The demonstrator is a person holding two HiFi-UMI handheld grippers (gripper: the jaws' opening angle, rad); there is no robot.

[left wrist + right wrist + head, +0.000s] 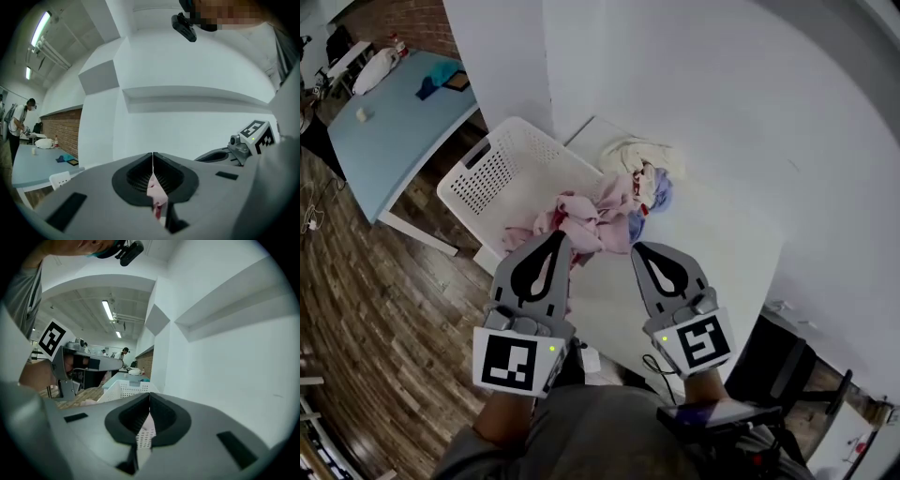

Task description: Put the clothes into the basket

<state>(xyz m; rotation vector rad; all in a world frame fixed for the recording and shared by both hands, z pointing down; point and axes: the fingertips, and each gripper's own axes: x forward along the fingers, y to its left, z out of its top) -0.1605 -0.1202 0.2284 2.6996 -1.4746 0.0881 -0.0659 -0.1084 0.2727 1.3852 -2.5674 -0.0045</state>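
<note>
The left gripper (153, 163) is clenched on a fold of the pink crumpled garment (156, 193), a sliver of cloth pinched between its dark pads. The right gripper (149, 404) is likewise closed tight, on a paler scrap of the same cloth. Seen from the head, the garment bunches just ahead of both tips, across the near rim of the white perforated plastic basket (492, 169) and the edge of the white tabletop (722, 244). Whether it rests there or hangs free cannot be told. Just beyond it on the tabletop lies a cream and blue heap of clothes (642, 161). The basket stands to the left of the tabletop against a white wall (694, 75), its near side covered by the garment and the left gripper and its footing out of sight. Around it is brown wooden plank floor (366, 309), and further left a pale blue table (389, 131) bearing items too small to name. Only the gripper views show the ceiling strip lights (41, 28), a red brick wall (61, 131) and a person (21, 119) standing at the blue table. Only the head view shows the garment whole.
</note>
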